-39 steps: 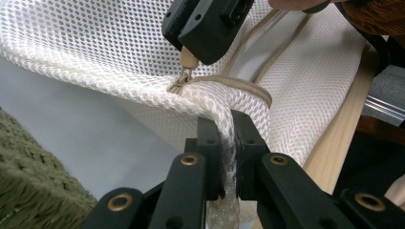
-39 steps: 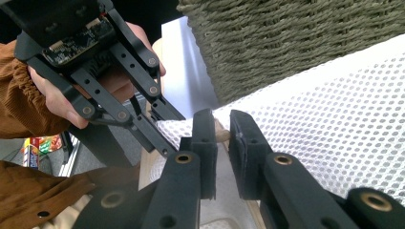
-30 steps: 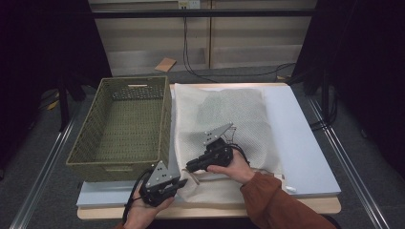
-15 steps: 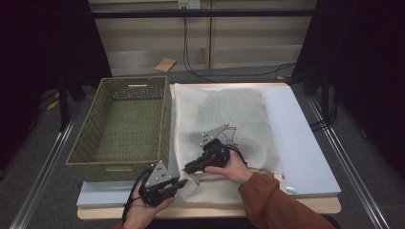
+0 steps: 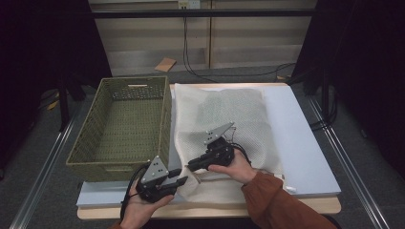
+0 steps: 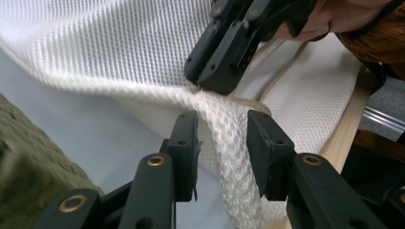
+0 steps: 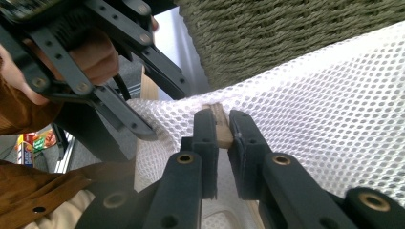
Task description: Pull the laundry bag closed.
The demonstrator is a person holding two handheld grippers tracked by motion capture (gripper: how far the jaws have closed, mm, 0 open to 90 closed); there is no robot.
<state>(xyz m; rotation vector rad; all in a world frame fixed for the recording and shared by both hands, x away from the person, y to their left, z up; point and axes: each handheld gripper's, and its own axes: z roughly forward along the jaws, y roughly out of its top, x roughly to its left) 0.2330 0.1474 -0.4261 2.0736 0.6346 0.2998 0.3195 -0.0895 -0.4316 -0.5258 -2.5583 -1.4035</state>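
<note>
A white mesh bag (image 5: 229,114) lies spread on the table. My right gripper (image 5: 190,167) is shut on the tan strip (image 7: 220,126) along the bag's near edge, seen between its pads in the right gripper view (image 7: 220,143). My left gripper (image 5: 181,177) is just in front of it, near the table's front. In the left gripper view its jaws (image 6: 222,152) have just been opening. A raised fold of the mesh (image 6: 224,133) runs between them, and the pads stand off it. The right gripper (image 6: 229,52) pinches the bag just beyond.
A green woven basket (image 5: 165,119) stands empty on the left, close beside the bag. A pale blue board (image 5: 296,143) covers the table, and bare wood shows along the front edge (image 5: 305,205). Cables and a small piece of cardboard (image 5: 165,63) lie on the floor behind.
Both hands stay where they were. The left gripper's jaws look slightly wider apart now than in the earlier frames.
</note>
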